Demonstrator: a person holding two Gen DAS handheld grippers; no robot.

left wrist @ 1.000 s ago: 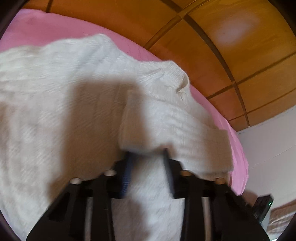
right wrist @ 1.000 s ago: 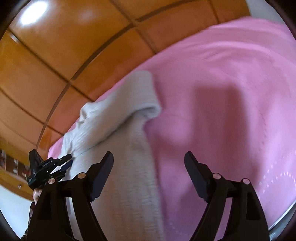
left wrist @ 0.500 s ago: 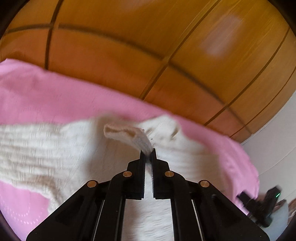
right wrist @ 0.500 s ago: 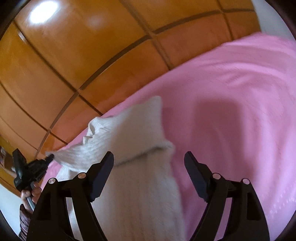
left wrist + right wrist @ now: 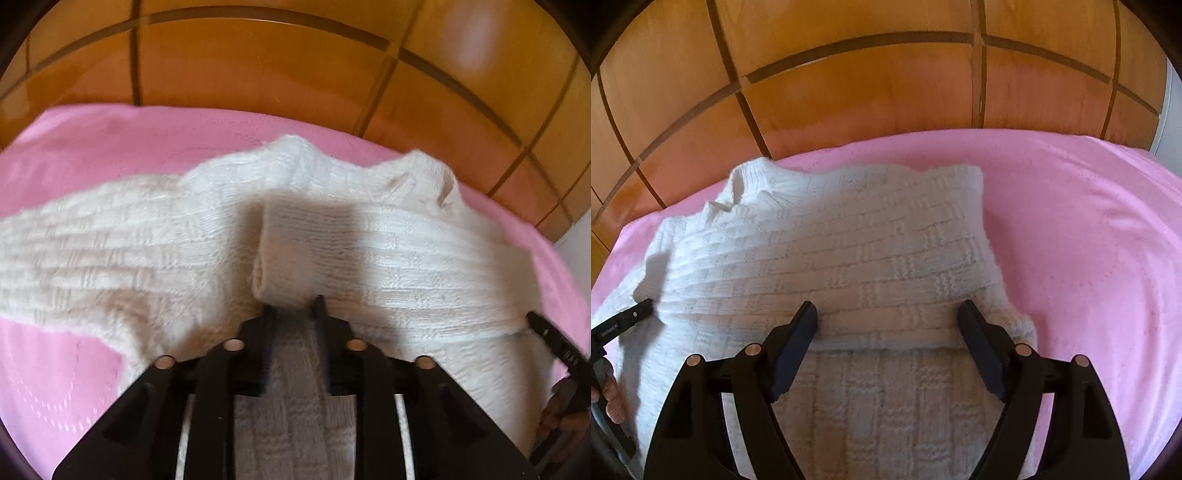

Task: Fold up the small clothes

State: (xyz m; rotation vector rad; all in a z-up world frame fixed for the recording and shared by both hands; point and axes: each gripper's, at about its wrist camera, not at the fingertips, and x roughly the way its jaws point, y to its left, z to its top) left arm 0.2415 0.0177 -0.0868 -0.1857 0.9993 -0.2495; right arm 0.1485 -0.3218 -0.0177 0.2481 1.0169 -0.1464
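One pink bedspread (image 5: 1071, 221) carries your one white knit sweater (image 5: 849, 251). Your right gripper (image 5: 886, 325) gapes wide over its fold; only the left view shows your left gripper (image 5: 293, 314), blurred, seemingly parted at the cuff (image 5: 280, 266).

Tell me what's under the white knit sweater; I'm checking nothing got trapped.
Only the pink bedcover shows around the white knit sweater. Whatever lies beneath it is hidden.

Your left-wrist view is motion-blurred; the sweater (image 5: 406, 258) runs off its bottom edge, and the left gripper (image 5: 293, 308) hides the knit beneath.
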